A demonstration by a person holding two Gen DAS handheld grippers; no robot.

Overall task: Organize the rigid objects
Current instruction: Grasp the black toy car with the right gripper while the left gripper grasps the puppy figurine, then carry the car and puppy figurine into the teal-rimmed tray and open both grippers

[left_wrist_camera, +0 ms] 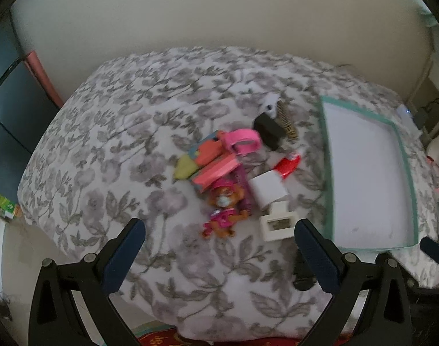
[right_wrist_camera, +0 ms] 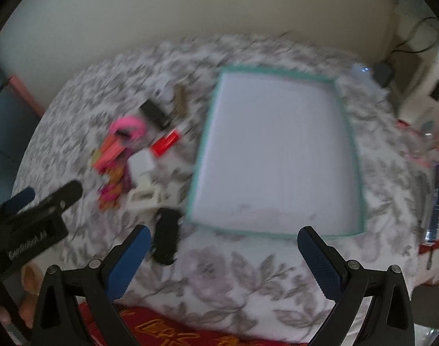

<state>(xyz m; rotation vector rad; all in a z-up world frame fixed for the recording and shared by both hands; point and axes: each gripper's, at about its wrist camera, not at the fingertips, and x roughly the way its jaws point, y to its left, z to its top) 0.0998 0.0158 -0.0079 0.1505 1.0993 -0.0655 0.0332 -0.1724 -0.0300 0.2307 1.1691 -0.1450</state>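
Plainly, nothing is gripped yet: the left tongs (left_wrist_camera: 219,248) stand spread wide and bare above the flowered bedspread (left_wrist_camera: 133,144), and the right tongs (right_wrist_camera: 223,256) are just as released, hanging over the near edge of the teal-rimmed tray (right_wrist_camera: 346,132), whose white floor shows nothing in it. The things to be organized lie in a tight cluster on the bed, at about 9 o'clock of the tray: a small toy figure in pink and orange (left_wrist_camera: 223,210) at the near end, a white block (left_wrist_camera: 268,190) and a white framed piece (left_wrist_camera: 278,226) just beside it, a red piece (left_wrist_camera: 288,164), a pink strap (left_wrist_camera: 242,142) over pink and orange flat pieces (left_wrist_camera: 216,170), and a black box (left_wrist_camera: 270,129) and a brush-like thing (left_wrist_camera: 287,121) at the far end, toward 12 o'clock. The crowding is the main risk, as I judge it: pieces touch or overlap, so open fingers coming down on one may nudge or drag its neighbour, or close on two at once. The bedding is soft, so a downward press could sink a piece and tip it out of the pinch. A separate dark object (right_wrist_camera: 166,236) lies near the tray's near-left corner, by the right tongs' left finger (right_wrist_camera: 127,262), and could be knocked. Both views are smeared, so fine placement is hard to judge.
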